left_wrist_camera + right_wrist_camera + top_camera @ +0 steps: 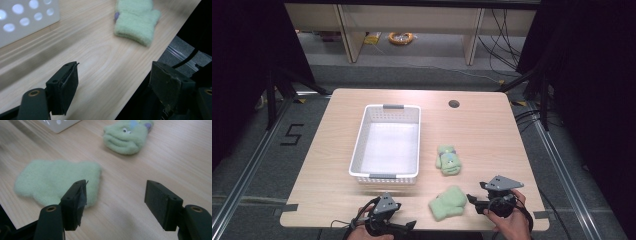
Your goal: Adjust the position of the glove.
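Two black two-jaw grippers at the near table edge, both spread wide and empty.

Left gripper held low over the front edge of the pale wooden table, jaws wide apart with bare wood between them. Right gripper hovering just right of the plain fluffy green mitten, jaws likewise gaping, nothing pinched; in the right gripper view one jaw overlapping the mitten's near edge, contact impossible to tell. Plain mitten lying flat near the front edge, between the two grippers, seen again ahead of the left jaws. Farther back, a second fluffy green mitten with a little face and coloured patches, apart from the first, just right of the white perforated plastic basket standing mid-table. Beyond, a round hole near the far table edge.
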`<action>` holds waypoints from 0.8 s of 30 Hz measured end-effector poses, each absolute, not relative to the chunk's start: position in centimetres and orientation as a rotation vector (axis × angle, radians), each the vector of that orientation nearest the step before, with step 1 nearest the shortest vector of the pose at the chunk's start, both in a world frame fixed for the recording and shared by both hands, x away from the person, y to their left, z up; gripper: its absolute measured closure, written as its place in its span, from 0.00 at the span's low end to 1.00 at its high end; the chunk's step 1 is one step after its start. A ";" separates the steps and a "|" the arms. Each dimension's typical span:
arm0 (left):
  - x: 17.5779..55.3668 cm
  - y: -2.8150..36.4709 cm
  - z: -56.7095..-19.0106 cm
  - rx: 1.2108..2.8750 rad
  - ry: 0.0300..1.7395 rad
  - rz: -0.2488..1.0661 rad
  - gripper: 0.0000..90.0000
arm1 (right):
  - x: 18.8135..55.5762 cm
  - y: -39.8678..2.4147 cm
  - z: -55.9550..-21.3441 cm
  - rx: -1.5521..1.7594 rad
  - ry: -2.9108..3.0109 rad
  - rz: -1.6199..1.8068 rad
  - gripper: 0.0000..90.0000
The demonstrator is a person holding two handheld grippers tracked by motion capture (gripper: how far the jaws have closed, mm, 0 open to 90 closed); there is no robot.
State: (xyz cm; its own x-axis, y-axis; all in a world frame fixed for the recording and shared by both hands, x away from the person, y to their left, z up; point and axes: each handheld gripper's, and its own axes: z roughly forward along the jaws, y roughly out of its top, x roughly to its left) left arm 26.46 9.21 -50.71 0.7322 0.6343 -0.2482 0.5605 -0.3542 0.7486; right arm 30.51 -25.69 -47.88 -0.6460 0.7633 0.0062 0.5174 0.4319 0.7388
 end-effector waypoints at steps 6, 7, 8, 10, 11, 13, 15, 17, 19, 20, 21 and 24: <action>26.6 7.2 -50.2 2.070 0.839 0.094 0.28 | 31.3 -25.1 -47.5 1.025 2.396 1.069 0.47; 26.6 6.8 -50.1 2.065 0.831 0.091 0.29 | 31.3 -24.9 -47.4 1.027 2.408 1.069 0.49; 26.6 6.8 -50.1 2.065 0.831 0.091 0.30 | 31.3 -24.9 -47.4 1.027 2.408 1.069 0.49; 26.6 5.4 -49.9 2.086 0.795 0.089 0.31 | 31.7 -24.4 -47.5 0.979 2.435 1.081 0.53; 26.6 5.4 -49.9 2.086 0.795 0.089 0.32 | 31.7 -24.4 -47.5 0.979 2.435 1.081 0.53; 26.5 4.1 -49.8 2.109 0.751 0.109 0.36 | 32.2 -23.5 -47.5 0.970 2.467 1.051 0.58; 26.6 3.3 -49.7 2.126 0.725 0.111 0.38 | 32.6 -23.0 -47.6 0.931 2.477 1.041 0.60; 26.7 2.5 -49.7 2.122 0.705 0.122 0.40 | 32.9 -22.4 -47.7 0.896 2.504 1.041 0.62; 26.9 1.9 -49.6 2.139 0.700 0.101 0.41 | 33.2 -22.0 -47.7 0.894 2.519 1.032 0.62; 26.9 1.9 -49.6 2.139 0.700 0.101 0.42 | 33.2 -22.0 -47.7 0.894 2.519 1.032 0.62; 27.0 1.3 -49.7 2.158 0.679 0.115 0.43 | 33.4 -21.7 -47.8 0.891 2.524 1.040 0.63; 26.9 0.7 -49.7 2.152 0.684 0.125 0.45 | 33.7 -21.4 -48.0 0.885 2.508 1.060 0.63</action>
